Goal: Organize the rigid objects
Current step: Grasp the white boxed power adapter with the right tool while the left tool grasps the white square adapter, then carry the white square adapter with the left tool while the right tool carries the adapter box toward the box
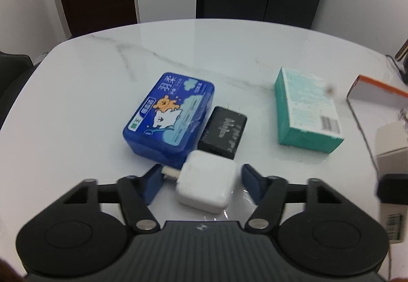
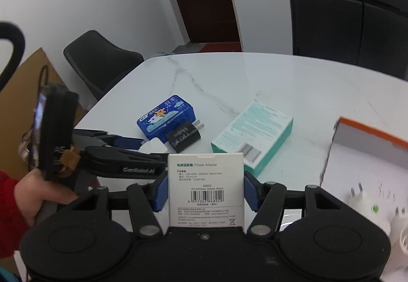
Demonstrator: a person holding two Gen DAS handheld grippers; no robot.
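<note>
While you hold both tools low over the marble table (image 1: 102, 73), this is how things stand:

Left gripper (image 1: 201, 175): its jaws are spread wide, one blue finger (image 1: 153, 183) on either side of the white charger (image 1: 206, 181); the left finger sits against the charger's stubby plug end, the right finger stands just clear of its body.

Your left hand (image 2: 38, 195): wrapped round the tool's handle, red sleeve at the wrist, the tool reaching forward and level along the tabletop.

Right gripper (image 2: 205, 187): clamped on the white power adapter box (image 2: 206, 187), which stands upright between the pads, barcode label facing the camera, lifted off the table.

White charger: lying flat, touching the black adapter (image 1: 223, 132) and just beside the blue tin (image 1: 169, 115).

Black adapter: flat, prongs pointing away from you, pressed along the blue tin's right side.

Teal box (image 1: 307, 110): lying flat, well apart to the right of that cluster.

Orange-edged box (image 2: 369, 144): at the right edge, with white plugs (image 2: 367, 203) blurred near it.
</note>
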